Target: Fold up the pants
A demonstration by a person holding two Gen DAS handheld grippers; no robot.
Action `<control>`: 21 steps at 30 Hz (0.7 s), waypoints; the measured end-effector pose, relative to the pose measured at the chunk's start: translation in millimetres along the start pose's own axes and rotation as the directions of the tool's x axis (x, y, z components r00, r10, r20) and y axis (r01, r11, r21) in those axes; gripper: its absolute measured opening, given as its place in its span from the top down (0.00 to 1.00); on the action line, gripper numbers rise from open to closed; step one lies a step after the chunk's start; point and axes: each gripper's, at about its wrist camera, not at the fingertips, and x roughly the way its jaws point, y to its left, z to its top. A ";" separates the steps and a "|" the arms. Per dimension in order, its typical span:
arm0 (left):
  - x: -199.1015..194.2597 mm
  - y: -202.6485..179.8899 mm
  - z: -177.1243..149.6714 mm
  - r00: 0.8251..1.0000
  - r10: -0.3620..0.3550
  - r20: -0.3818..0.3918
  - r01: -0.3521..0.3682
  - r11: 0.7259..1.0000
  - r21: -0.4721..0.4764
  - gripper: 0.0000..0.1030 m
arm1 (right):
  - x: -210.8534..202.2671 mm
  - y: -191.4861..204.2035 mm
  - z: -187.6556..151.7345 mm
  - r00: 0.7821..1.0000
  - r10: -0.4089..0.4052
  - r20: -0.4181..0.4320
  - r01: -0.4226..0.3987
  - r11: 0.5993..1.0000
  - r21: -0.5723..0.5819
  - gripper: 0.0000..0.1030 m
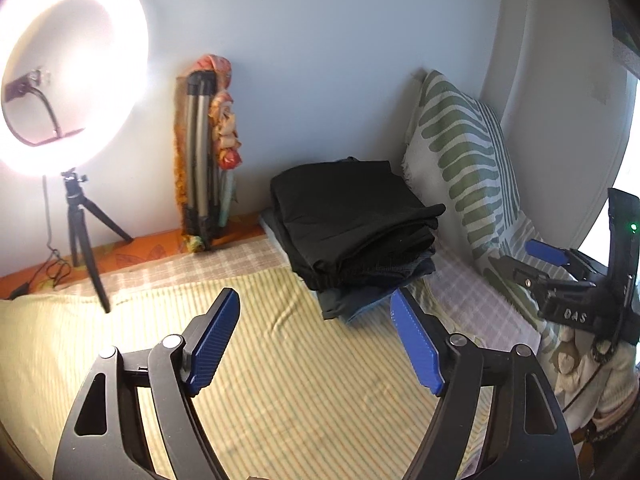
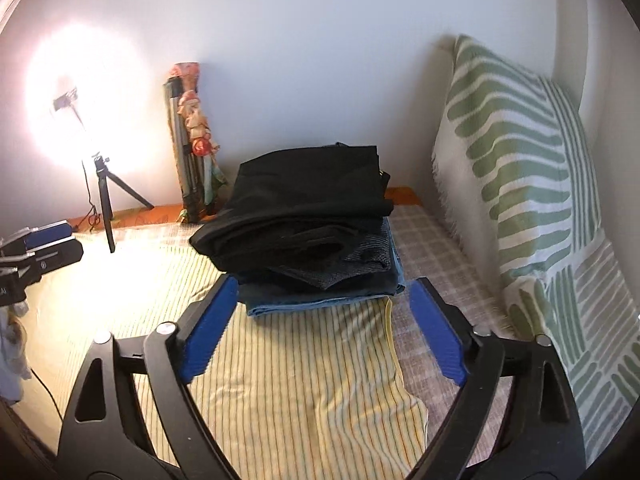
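Observation:
A stack of folded pants [image 1: 356, 232] lies on the striped yellow bedsheet [image 1: 280, 360], black pairs on top and blue denim at the bottom. It also shows in the right wrist view [image 2: 308, 224]. My left gripper [image 1: 314, 336] is open and empty, hovering over the sheet short of the stack. My right gripper [image 2: 324, 320] is open and empty, its fingertips close to the stack's near edge. The right gripper also shows at the right of the left wrist view [image 1: 560, 272].
A lit ring light on a small tripod [image 1: 76, 208] stands at the back left. A folded tripod with a flowered cloth [image 1: 208, 160] leans on the wall. A green-patterned pillow [image 2: 520, 184] stands at the right. The left gripper shows at the left edge of the right wrist view [image 2: 36, 248].

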 end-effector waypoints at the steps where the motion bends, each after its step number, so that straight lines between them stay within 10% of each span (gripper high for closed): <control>1: -4.2 -0.8 -2.7 1.000 0.011 0.006 -0.011 1.000 0.008 0.24 | -4.2 3.8 -2.1 1.000 -0.009 0.011 0.009 1.000 -0.003 0.07; 21: -31.5 7.7 -64.2 0.990 0.137 0.022 -0.138 0.989 0.046 0.17 | -14.7 50.5 -56.1 0.998 -0.025 0.060 0.023 0.999 0.038 0.01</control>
